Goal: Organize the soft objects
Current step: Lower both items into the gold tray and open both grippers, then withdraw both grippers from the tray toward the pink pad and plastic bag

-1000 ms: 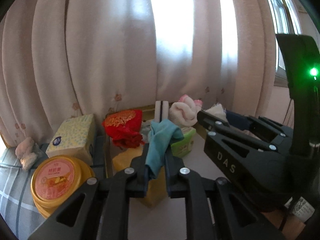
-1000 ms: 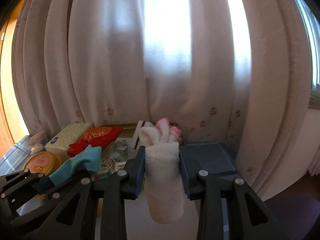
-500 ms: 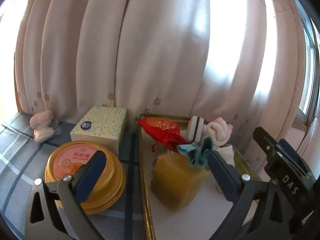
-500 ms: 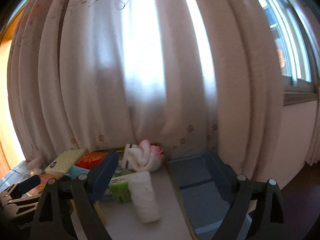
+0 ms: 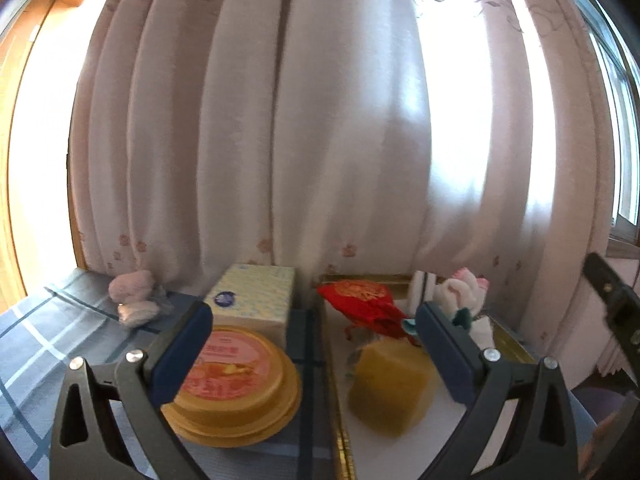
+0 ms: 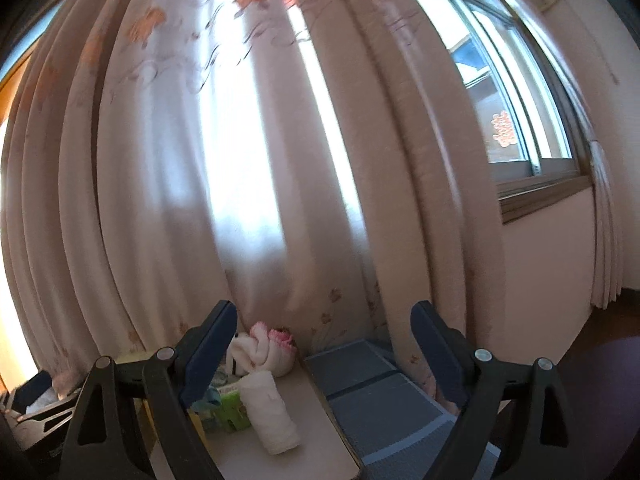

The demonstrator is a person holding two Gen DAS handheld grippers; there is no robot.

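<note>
Basically both grippers, left (image 5: 314,338) and right (image 6: 324,334), are spread wide, holding nothing. Left's right finger (image 5: 444,354) hides part of the teal cloth (image 5: 464,315) on the gold-rimmed tray (image 5: 516,346). Blurry yellow sponge block (image 5: 390,386), crumpled red pouch (image 5: 366,306); rolled white towel (image 6: 270,414) lies on the tray beside a green pack (image 6: 232,406).

Pale pink pleated curtains w/ small flower print (image 5: 304,152) fill the back, strongly backlit by daylight. Sliding window w/ metal frame (image 6: 516,92) at right, plain cream wall (image 6: 548,248) below; dark floor (image 6: 600,360) at bottom right.
</note>
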